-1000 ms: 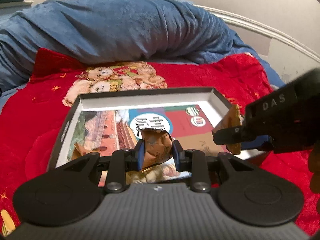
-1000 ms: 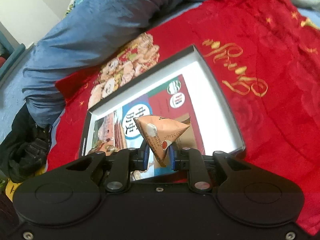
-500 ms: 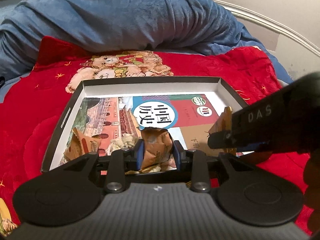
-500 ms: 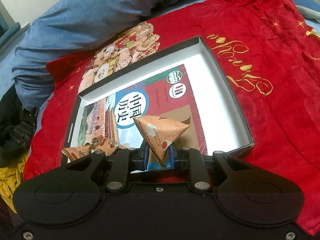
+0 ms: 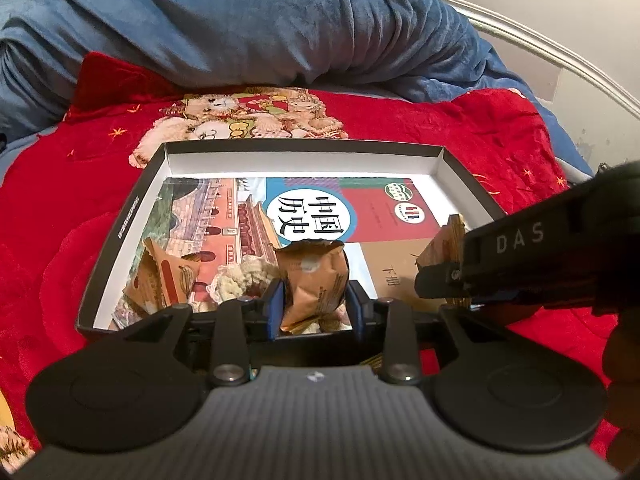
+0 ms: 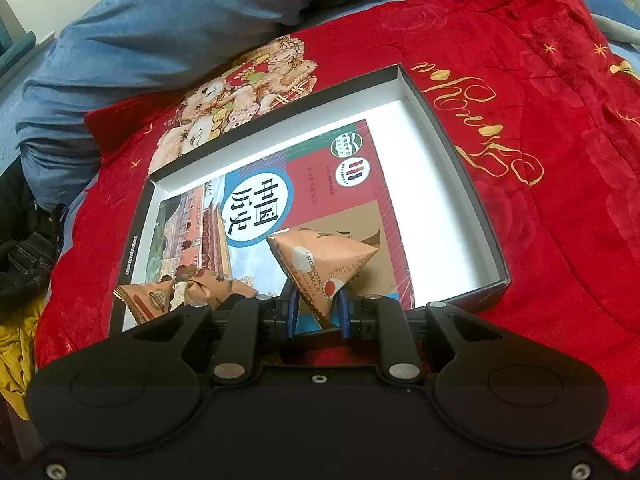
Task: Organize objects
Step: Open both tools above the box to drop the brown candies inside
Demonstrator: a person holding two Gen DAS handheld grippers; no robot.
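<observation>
The crumpled brown snack packet (image 5: 314,284) sits between the blue pads of the left hand-held gripper (image 5: 315,307), low over the near end of the shallow box (image 5: 126,216). That gripper's jaws are opening, and a thin gap already shows along the packet's left side, so I judge it is being let go into the box. The right hand-held gripper (image 6: 316,312) is clamped on a pyramid-shaped packet (image 6: 320,262), pinching its lower corner just above the box's near edge.

Both packets look light, crinkly and easily crushed (air-filled film, probably a little slick), so a gentle pinch on a sealed seam or corner should hold better than a squeeze on the puffed middle.

Inside the box lies a history book (image 5: 320,216) flat on the bottom, with another orange packet (image 5: 166,276) and a pale fluffy lump (image 5: 240,280) crowding the near left corner; the right half of the box is bare and offers the easier drop spot. The box rests on a red blanket (image 6: 540,160) on the bed, with a rumpled blue quilt (image 5: 260,24) behind. The two grippers are close together at the near rim and could bump.
</observation>
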